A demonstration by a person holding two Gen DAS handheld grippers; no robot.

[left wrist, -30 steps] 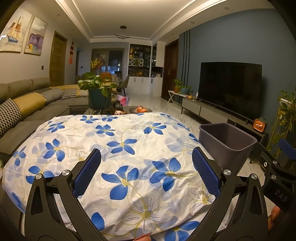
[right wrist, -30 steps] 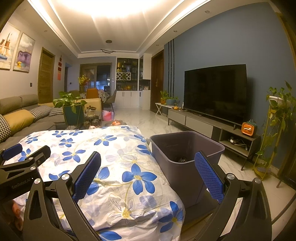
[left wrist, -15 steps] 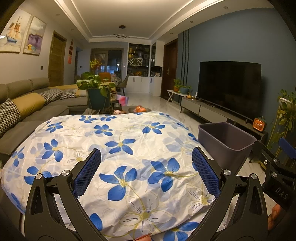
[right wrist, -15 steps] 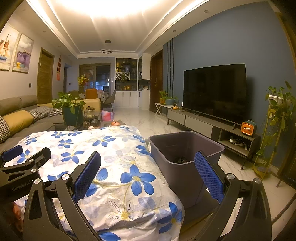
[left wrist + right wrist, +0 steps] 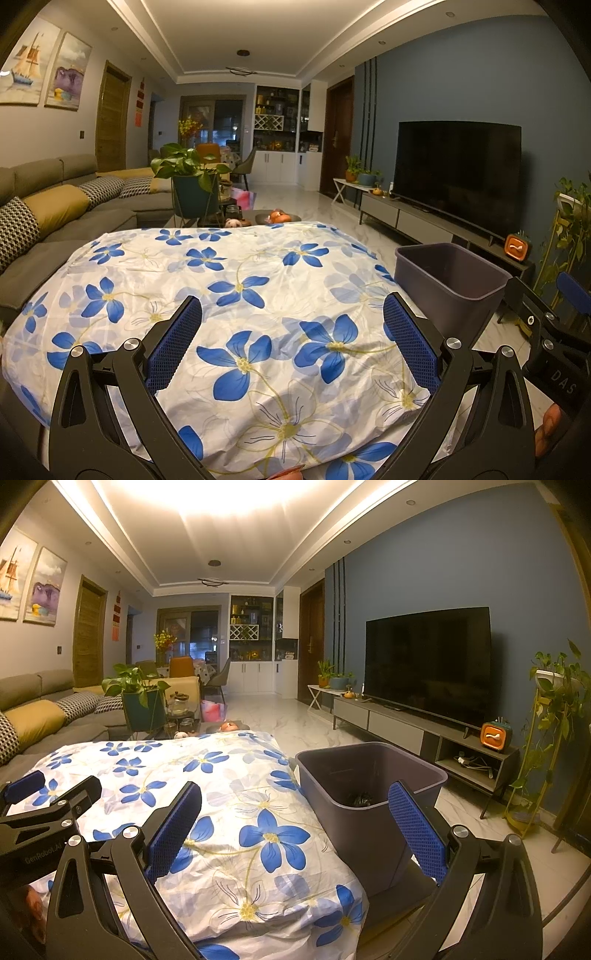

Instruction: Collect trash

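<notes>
A grey plastic bin (image 5: 369,797) stands on the floor at the right side of a table covered with a white cloth with blue flowers (image 5: 229,797). Something dark lies at the bin's bottom (image 5: 360,799). The bin also shows in the left wrist view (image 5: 448,284). My right gripper (image 5: 295,823) is open and empty, above the cloth's near right corner and the bin's near wall. My left gripper (image 5: 291,339) is open and empty above the cloth (image 5: 236,314). No loose trash shows on the cloth.
A grey sofa (image 5: 55,221) runs along the left. A potted plant (image 5: 192,184) and a low table with small items stand behind the cloth. A TV (image 5: 428,664) on a low cabinet lines the right wall. A plant stand (image 5: 546,716) is at far right.
Both views have shifted only slightly; the grippers stay open and nothing was picked up or dropped.
</notes>
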